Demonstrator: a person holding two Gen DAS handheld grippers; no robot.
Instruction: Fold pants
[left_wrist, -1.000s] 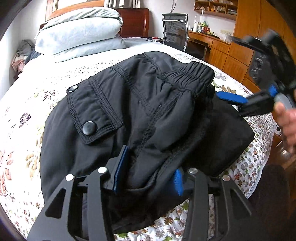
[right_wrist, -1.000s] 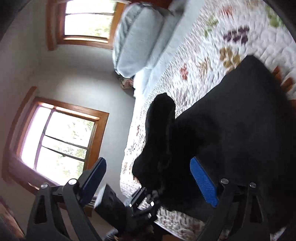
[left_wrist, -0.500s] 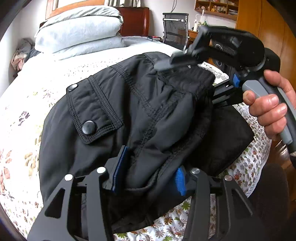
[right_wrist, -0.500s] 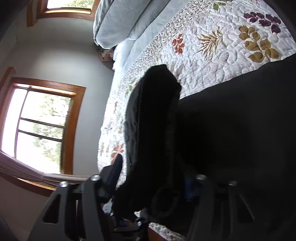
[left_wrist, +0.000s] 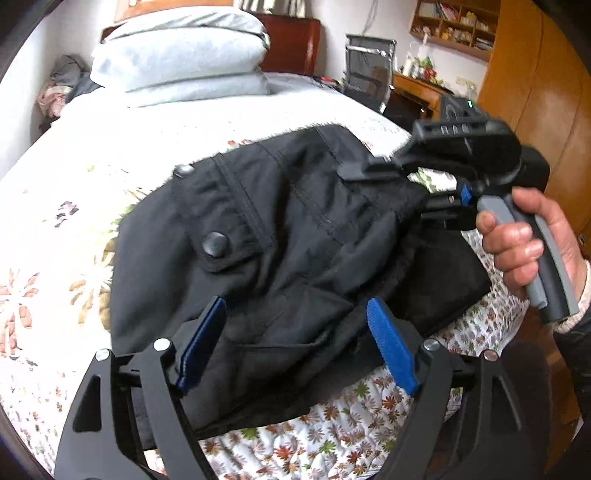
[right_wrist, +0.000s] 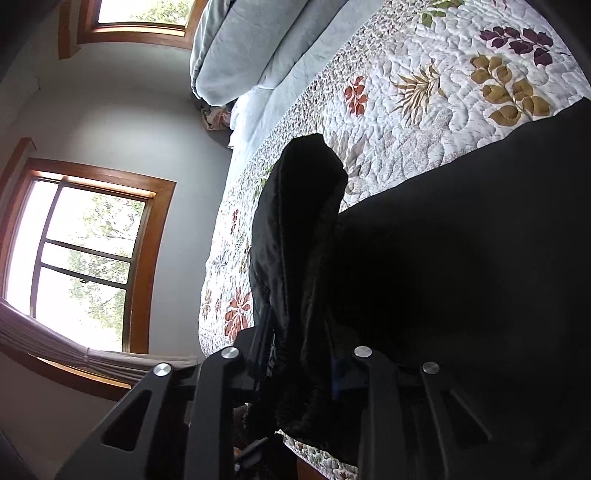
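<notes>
The bed (left_wrist: 66, 206) is carrying the black pants (left_wrist: 295, 240), lying bunched near its edge. The right gripper (right_wrist: 299, 369) is pinching a raised ridge of the cloth — its jaws have just been closing on it. The left gripper (left_wrist: 295, 343) is standing released, jaws having just been opening — pads clear of the fabric between them.

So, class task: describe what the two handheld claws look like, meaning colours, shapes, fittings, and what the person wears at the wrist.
The left claw has black triangular cut-out arms with silver rivets and ribbed blue pads. The right claw, seen from the left wrist, is a black boxy body with a blue part, a grey pistol-style handle and trigger. The right hand shows a pale knitted cuff under a dark sleeve.
</notes>
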